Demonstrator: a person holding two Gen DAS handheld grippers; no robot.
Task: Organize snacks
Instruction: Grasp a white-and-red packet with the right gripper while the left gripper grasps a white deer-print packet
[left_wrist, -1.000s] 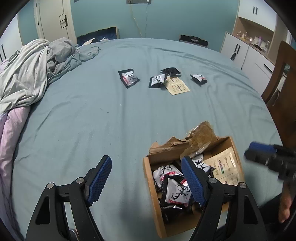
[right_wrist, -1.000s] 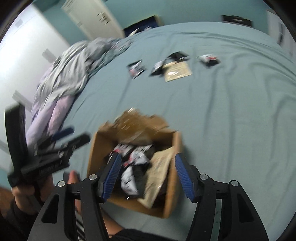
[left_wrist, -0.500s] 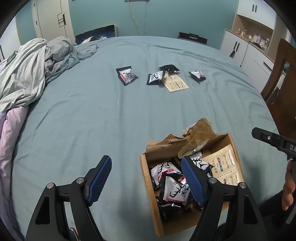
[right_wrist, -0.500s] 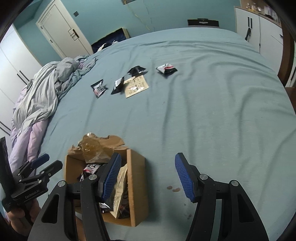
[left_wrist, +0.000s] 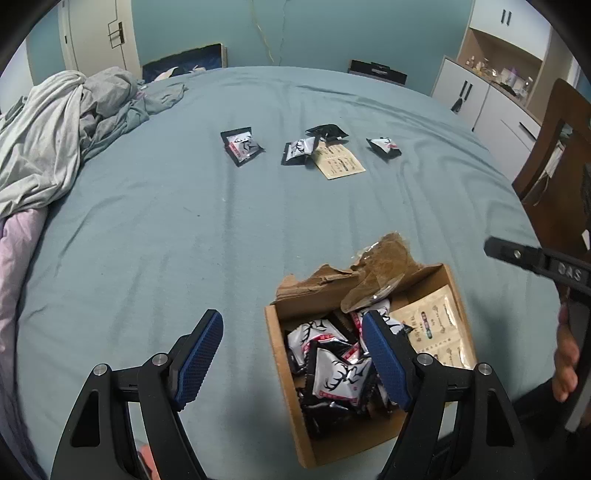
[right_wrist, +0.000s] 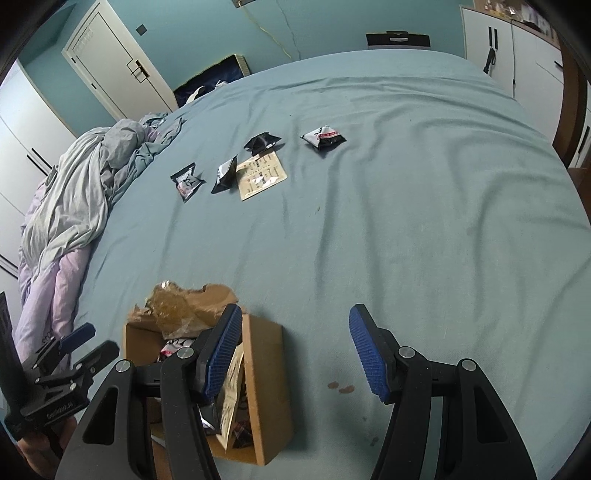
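I'm seeing my left gripper (left_wrist: 291, 354) wearing black angular arms, silver round screws and blue textured pads (left_wrist: 384, 363). My right gripper (right_wrist: 295, 354) is showing the same build; bare skin is edging its handle.

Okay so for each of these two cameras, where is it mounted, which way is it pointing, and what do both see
Left wrist view: sits on the left gripper, open, looking across the bed; the cardboard box lies under its right finger, and the right gripper's edge shows far right.
Right wrist view: sits on the right gripper, open, facing the same way; the left gripper shows at lower left.
Shared: the box and the loose snack packets farther up the bed.
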